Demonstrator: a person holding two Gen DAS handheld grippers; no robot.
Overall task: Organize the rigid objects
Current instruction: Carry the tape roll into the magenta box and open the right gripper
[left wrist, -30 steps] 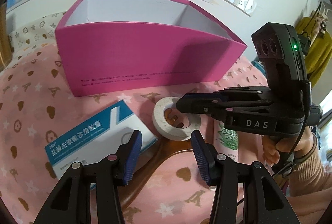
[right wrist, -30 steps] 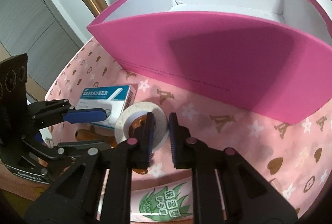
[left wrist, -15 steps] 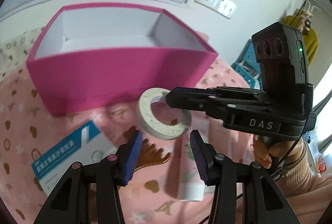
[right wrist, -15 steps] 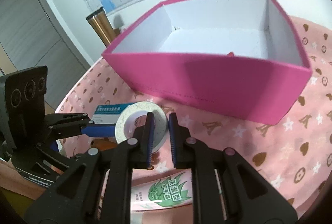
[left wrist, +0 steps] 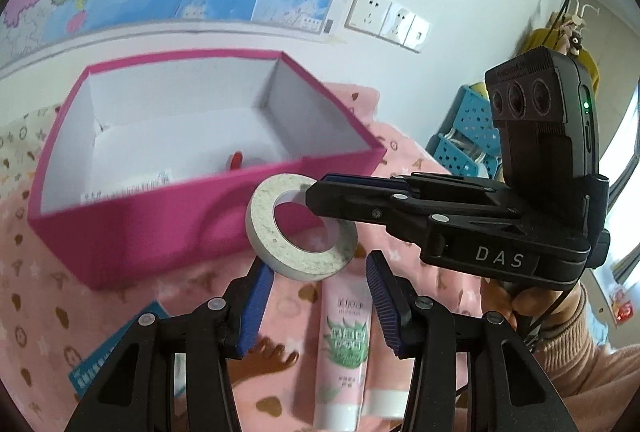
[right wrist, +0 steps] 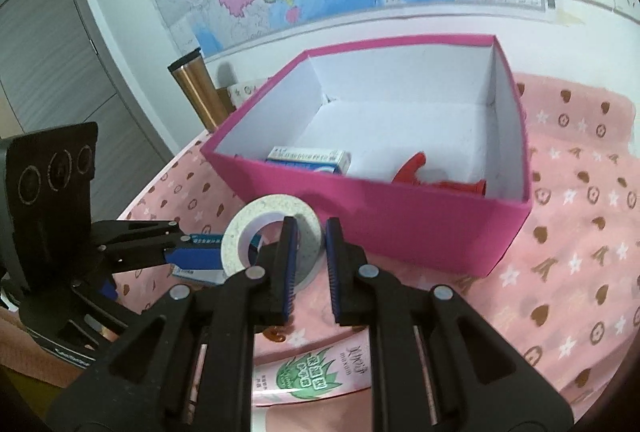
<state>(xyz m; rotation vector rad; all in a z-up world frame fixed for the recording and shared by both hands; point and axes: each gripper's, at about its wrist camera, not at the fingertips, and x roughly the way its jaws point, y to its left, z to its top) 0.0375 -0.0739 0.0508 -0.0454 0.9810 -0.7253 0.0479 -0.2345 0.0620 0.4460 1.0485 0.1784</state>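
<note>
Both wrist cameras look steeply down along their fingers, close above the pink cloth (left wrist: 420, 156). They share the pink box (right wrist: 400, 216) and tape roll (left wrist: 296, 232) — from opposite sides.

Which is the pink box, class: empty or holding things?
Holding things: the pink box contains a small carton and a red object.

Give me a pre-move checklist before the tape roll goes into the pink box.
1. Grip: right gripper clamps the tape roll by its wall, one finger through the hole: ok.
2. Roll lifted off the pink cloth: ok.
3. Left gripper open, holding nothing, below the roll: ok.
4. Roll over the pink box opening: not ok, short of the near wall.
5. Free floor inside beside the small carton and red item: ok.
6. Grip firmness: cannot tell.
</note>
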